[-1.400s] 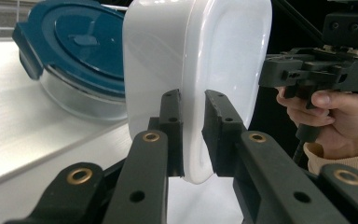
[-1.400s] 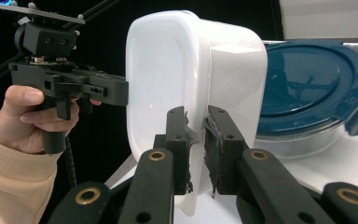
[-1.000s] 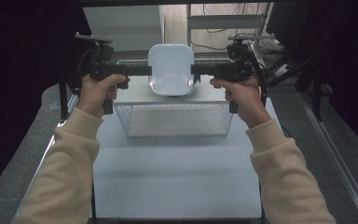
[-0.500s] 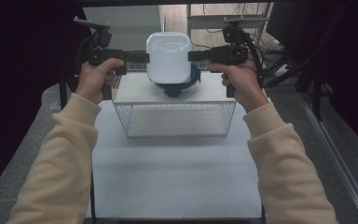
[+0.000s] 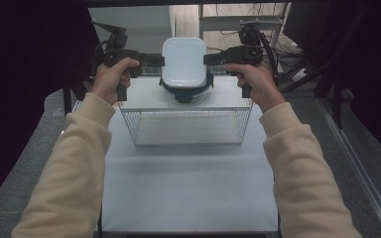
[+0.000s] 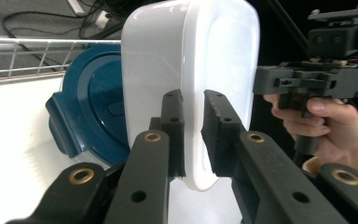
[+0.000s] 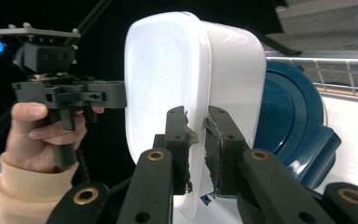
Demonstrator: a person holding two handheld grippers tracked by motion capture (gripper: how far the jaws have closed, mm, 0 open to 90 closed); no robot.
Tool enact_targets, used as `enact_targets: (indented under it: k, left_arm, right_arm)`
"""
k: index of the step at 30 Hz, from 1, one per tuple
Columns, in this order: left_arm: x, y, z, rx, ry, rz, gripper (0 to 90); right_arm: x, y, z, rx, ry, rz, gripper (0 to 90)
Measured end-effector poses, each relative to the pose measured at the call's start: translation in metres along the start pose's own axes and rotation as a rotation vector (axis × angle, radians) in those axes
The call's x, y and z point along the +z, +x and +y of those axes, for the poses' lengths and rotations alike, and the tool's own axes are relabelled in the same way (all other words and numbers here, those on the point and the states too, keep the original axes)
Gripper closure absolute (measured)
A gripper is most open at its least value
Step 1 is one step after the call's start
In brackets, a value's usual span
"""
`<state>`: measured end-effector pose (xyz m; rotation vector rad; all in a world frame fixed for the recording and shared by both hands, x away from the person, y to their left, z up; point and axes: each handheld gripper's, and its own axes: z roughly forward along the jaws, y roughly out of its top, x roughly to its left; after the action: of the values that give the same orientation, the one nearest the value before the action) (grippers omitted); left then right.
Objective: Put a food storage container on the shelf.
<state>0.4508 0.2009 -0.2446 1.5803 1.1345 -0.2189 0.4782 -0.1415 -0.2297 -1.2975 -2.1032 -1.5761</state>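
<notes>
High view: the left gripper [image 5: 159, 62] and right gripper [image 5: 207, 58] each clamped a rim of the white container [image 5: 184, 61], held above the blue lid [image 5: 185, 92] by the worktop's [image 5: 188, 188] far edge.

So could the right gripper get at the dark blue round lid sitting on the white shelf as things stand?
Probably not right away: the right gripper is shut on the rim of the white plastic tub, which it holds with the left gripper directly above the dark blue round lid.
</notes>
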Motion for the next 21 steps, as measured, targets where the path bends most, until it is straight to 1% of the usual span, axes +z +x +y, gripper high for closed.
enact_targets:
  k: [1,5,6,7,8,11,12,14,15,18,19,21]
  left_arm:
    - [0.001,0.002,0.001,-0.009,0.001,-0.003,78.9]
    - [0.007,0.012,0.009,-0.070,-0.006,-0.015,77.4]
    - [0.009,0.014,0.010,-0.076,-0.005,-0.017,77.1]
    - [0.010,0.016,0.011,-0.084,-0.006,-0.019,76.4]
    - [0.011,0.018,0.013,-0.093,-0.006,-0.022,76.4]
    - [0.013,0.026,0.017,-0.127,0.000,-0.038,75.6]
    - [0.014,0.027,0.017,-0.132,-0.001,-0.038,75.4]
    - [0.015,0.030,0.017,-0.141,-0.003,-0.038,74.5]
    - [0.016,0.032,0.017,-0.149,-0.005,-0.037,73.3]
    - [0.017,0.035,0.015,-0.153,-0.006,-0.031,71.5]
    - [0.017,0.037,0.014,-0.160,-0.019,-0.045,71.3]
    - [0.018,0.037,0.012,-0.159,-0.029,-0.048,70.8]
  right_arm:
    - [0.001,-0.004,0.001,0.022,-0.001,0.012,78.1]
    - [0.006,-0.013,0.006,0.069,-0.004,0.031,75.5]
    - [0.007,-0.016,0.007,0.078,-0.002,0.032,74.8]
    - [0.009,-0.022,0.010,0.104,-0.003,0.043,74.1]
    - [0.009,-0.022,0.010,0.104,-0.003,0.043,74.1]
    - [0.013,-0.030,0.011,0.158,-0.009,0.070,73.4]
    - [0.015,-0.032,0.011,0.177,-0.011,0.078,73.0]
    - [0.017,-0.035,0.012,0.196,-0.015,0.081,72.3]
    - [0.020,-0.038,0.012,0.216,-0.018,0.083,71.1]
    - [0.022,-0.040,0.011,0.229,-0.023,0.073,71.0]
    - [0.024,-0.042,0.010,0.235,-0.029,0.081,70.8]
    - [0.024,-0.042,0.009,0.231,-0.040,0.081,70.2]
